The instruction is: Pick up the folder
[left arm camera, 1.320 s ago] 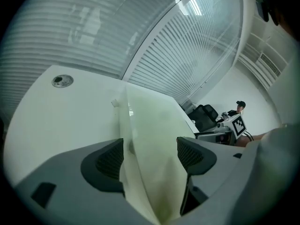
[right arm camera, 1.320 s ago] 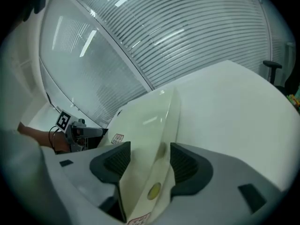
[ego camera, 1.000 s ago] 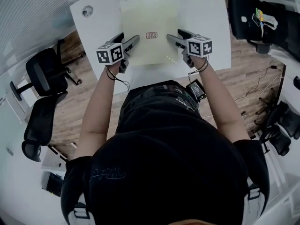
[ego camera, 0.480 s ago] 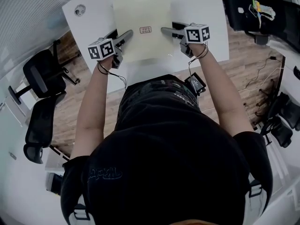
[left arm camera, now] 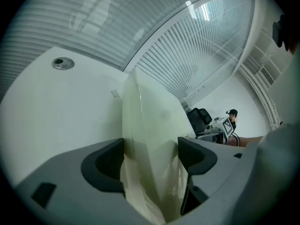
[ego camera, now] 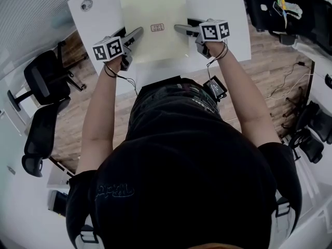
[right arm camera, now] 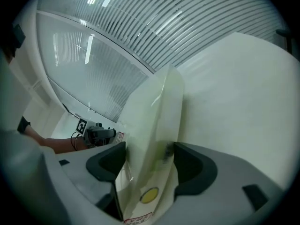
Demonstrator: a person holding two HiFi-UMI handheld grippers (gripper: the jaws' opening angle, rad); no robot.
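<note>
The folder [ego camera: 153, 19] is a pale yellow-green sleeve with a small red-printed label, held over the white table [ego camera: 220, 14]. My left gripper [ego camera: 137, 33] grips its left edge and my right gripper [ego camera: 179, 29] its right edge. In the left gripper view the folder [left arm camera: 150, 125] runs edge-on between the dark pads of my left gripper [left arm camera: 151, 156], which is shut on it. In the right gripper view the folder [right arm camera: 152, 116] fills the gap of my right gripper [right arm camera: 150, 161] the same way, a yellow dot and a label showing low down.
A round cable grommet [ego camera: 86, 4] sits in the table's far left corner. Black office chairs [ego camera: 44, 82] stand on the wooden floor at the left. Dark bags and gear [ego camera: 282, 9] lie at the right, with cables [ego camera: 290, 92] on the floor.
Both grippers have moved a little away from the body with the folder between them. The folder looks slightly larger and higher in the head view.
</note>
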